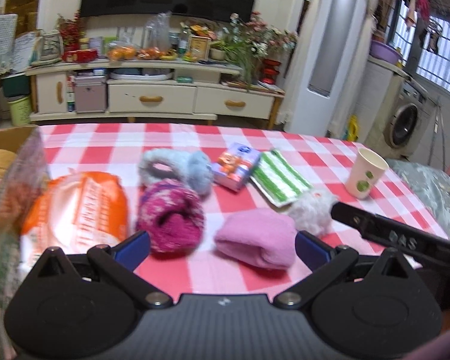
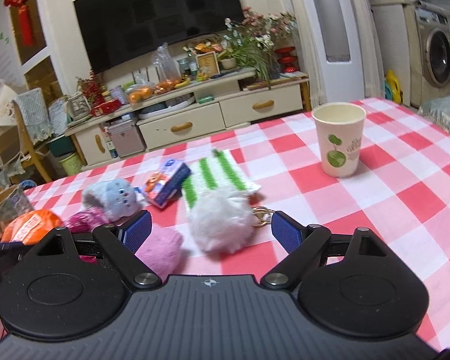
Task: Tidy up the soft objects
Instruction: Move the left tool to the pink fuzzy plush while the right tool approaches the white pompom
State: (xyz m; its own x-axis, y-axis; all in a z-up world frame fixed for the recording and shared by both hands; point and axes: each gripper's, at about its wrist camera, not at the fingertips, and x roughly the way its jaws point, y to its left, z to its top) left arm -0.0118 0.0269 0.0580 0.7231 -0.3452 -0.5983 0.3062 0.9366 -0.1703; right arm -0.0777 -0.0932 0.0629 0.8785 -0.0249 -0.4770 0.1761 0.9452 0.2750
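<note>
Currently both claws, left claw (image 1: 222, 247) and right claw (image 2: 210, 229), are gaping wide, holding nothing; pink sock (image 1: 256, 247) is lying beside white pompom (image 2: 222, 225) on the counter (image 2: 375, 210).

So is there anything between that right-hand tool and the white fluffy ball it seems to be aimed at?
Nothing visible. The right tool is open, and the white fluffy ball lies on the checked tablecloth straight ahead between its fingers. A pink sock roll sits just left of it, and a keyring lies at its right edge.
</note>
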